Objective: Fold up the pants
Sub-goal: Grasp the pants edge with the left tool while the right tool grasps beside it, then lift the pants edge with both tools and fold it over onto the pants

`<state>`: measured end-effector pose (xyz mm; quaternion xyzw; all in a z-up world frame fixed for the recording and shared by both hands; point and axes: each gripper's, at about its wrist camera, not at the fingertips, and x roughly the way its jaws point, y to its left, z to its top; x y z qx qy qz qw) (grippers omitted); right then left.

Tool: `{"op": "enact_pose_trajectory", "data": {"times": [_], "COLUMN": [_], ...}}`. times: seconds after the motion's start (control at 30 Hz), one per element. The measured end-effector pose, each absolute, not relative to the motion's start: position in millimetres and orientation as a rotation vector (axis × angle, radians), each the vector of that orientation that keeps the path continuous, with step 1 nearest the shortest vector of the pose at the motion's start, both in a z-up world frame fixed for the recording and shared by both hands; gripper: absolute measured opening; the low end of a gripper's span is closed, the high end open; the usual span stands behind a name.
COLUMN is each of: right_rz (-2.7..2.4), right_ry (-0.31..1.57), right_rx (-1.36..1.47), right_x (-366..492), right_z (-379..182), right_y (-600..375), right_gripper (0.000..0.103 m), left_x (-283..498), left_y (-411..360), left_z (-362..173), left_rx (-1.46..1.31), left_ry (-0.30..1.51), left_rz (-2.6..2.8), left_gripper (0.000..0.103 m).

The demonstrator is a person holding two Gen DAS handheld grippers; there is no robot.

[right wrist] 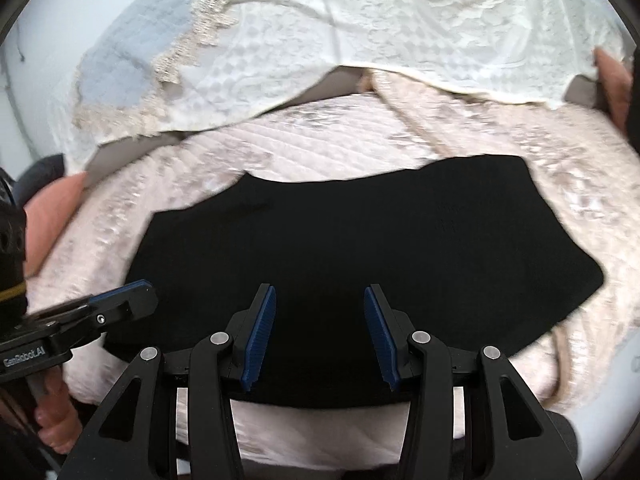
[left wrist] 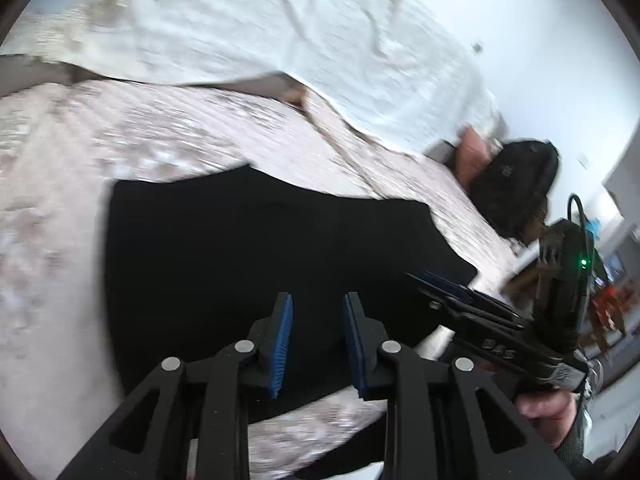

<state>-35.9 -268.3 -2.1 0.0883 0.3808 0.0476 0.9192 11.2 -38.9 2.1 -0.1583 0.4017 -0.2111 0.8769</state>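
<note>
The black pants [left wrist: 256, 248] lie folded into a flat, roughly rectangular bundle on a pale pink quilted bedspread [left wrist: 80, 160]. They also show in the right wrist view [right wrist: 360, 240]. My left gripper [left wrist: 318, 304] hovers above the near edge of the bundle, open and empty. My right gripper [right wrist: 320, 300] hovers above the near edge too, open wider and empty. The right gripper shows at the right in the left wrist view [left wrist: 444, 284], and the left gripper shows at the left edge in the right wrist view [right wrist: 120, 296].
A white textured cover [right wrist: 400, 32] lies rumpled across the far side of the bed, with a lace-trimmed piece [right wrist: 132, 60] at left. A black bag [left wrist: 516, 184] and a pink pillow [left wrist: 472, 152] sit at the far right. A wall [left wrist: 540, 20] stands beyond.
</note>
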Motion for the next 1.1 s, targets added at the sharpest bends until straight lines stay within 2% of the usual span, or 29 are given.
{"op": "enact_pose_trajectory", "data": {"times": [0.3, 0.8, 0.83, 0.87, 0.9, 1.1], "right_rz": [0.300, 0.329, 0.329, 0.320, 0.303, 0.265], "right_ry": [0.884, 0.978, 0.974, 0.982, 0.983, 0.938], "right_rx": [0.292, 0.442, 0.424, 0.396, 0.366, 0.391], "right_x": [10, 19, 22, 26, 27, 7], "right_z": [-35, -45, -45, -44, -42, -39], "right_y": [-240, -240, -237, -231, -227, -235], "right_gripper": [0.047, 0.047, 0.045, 0.030, 0.006, 0.003], "left_x": [17, 20, 20, 20, 20, 14], "left_y": [22, 23, 23, 22, 22, 22], "left_z": [-18, -41, -40, -39, -37, -26], "left_rx": [-0.285, -0.270, -0.270, -0.269, -0.266, -0.255], "left_ry": [0.858, 0.903, 0.905, 0.906, 0.905, 0.877], "left_rz": [-0.146, -0.138, -0.135, -0.132, -0.130, -0.137], "left_gripper": [0.029, 0.029, 0.029, 0.029, 0.029, 0.029]}}
